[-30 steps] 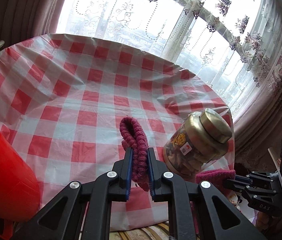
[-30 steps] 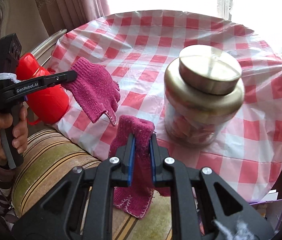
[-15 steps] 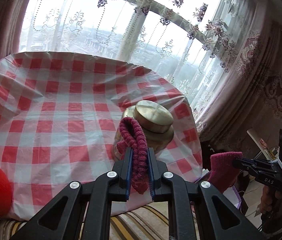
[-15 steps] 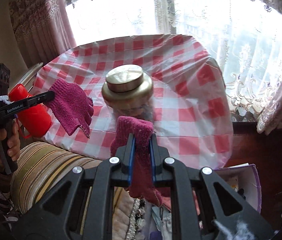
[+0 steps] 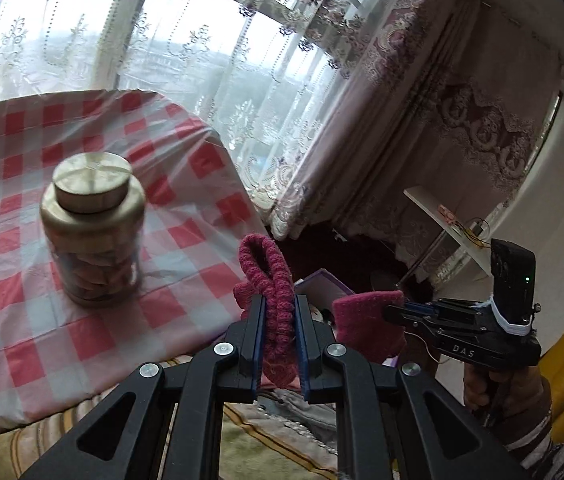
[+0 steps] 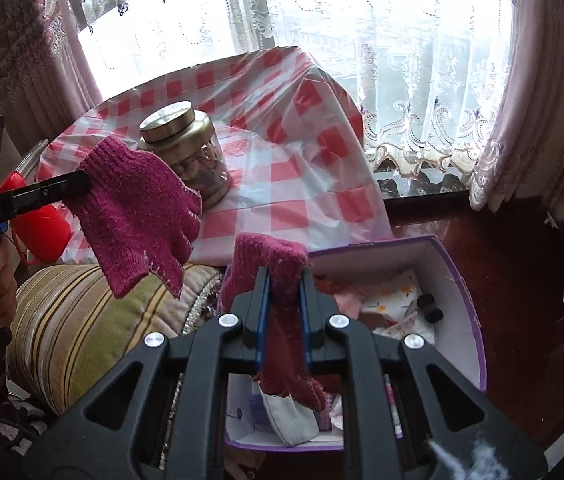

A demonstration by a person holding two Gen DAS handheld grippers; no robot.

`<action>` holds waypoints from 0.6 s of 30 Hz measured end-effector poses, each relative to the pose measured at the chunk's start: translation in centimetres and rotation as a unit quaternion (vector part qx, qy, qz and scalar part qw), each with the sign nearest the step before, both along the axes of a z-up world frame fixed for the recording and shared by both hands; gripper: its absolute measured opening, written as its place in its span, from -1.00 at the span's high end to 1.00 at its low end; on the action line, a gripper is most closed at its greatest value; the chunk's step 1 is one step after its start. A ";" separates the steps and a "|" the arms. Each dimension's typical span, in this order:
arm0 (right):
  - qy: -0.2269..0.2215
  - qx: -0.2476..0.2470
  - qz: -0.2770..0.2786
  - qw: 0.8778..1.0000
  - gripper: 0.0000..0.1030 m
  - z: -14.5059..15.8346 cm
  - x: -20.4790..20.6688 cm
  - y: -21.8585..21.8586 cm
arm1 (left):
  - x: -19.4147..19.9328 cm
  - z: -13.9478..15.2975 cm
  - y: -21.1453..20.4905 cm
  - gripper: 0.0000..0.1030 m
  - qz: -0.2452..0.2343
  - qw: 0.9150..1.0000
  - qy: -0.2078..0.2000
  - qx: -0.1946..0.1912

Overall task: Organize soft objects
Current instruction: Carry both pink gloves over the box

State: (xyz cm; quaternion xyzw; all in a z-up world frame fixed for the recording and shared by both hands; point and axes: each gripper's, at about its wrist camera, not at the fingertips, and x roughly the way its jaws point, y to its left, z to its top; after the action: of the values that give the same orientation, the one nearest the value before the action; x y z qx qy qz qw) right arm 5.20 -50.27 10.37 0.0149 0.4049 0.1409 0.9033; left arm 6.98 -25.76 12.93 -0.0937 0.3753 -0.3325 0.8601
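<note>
My left gripper (image 5: 278, 304) is shut on the cuff of a magenta knit glove (image 5: 272, 280); in the right wrist view this glove (image 6: 138, 208) hangs from it over the striped sofa arm. My right gripper (image 6: 285, 280) is shut on a second magenta glove (image 6: 282, 320), which hangs above the open purple box (image 6: 461, 280); in the left wrist view this glove (image 5: 365, 328) shows to the right of my left gripper. The box holds several cloth items (image 6: 385, 304).
A gold-lidded jar (image 5: 90, 224) stands near the edge of the red-checked table (image 5: 186, 312). A red jug (image 6: 42, 228) sits at the table's left. A striped sofa arm (image 6: 82, 320) lies below the table edge. Lace curtains (image 6: 421, 80) hang behind.
Both grippers have swung right, away from the table, each still holding its glove. The right glove is now over the purple box, which has come into view.
</note>
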 end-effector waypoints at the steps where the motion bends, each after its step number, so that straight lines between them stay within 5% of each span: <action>1: 0.002 0.000 -0.005 1.000 0.68 -0.3 -0.4 -0.6 | -0.3 -0.2 -1.0 0.72 -0.016 1.000 0.007 0.000; 12: 0.040 0.004 -0.019 0.999 0.68 -3.9 -2.7 -4.6 | -2.5 -1.8 -6.7 0.72 -0.123 0.991 0.056 0.001; 18: 0.069 0.019 0.006 0.997 0.26 -6.9 -0.4 -3.8 | -2.8 -1.9 -7.4 0.72 -0.131 0.990 0.052 0.017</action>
State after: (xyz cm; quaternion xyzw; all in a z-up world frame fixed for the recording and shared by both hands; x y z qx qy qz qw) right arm 4.76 -54.09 3.48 0.0397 0.4637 0.1524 0.8719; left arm 4.21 -33.21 11.07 -0.0460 0.4342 -0.4301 0.7902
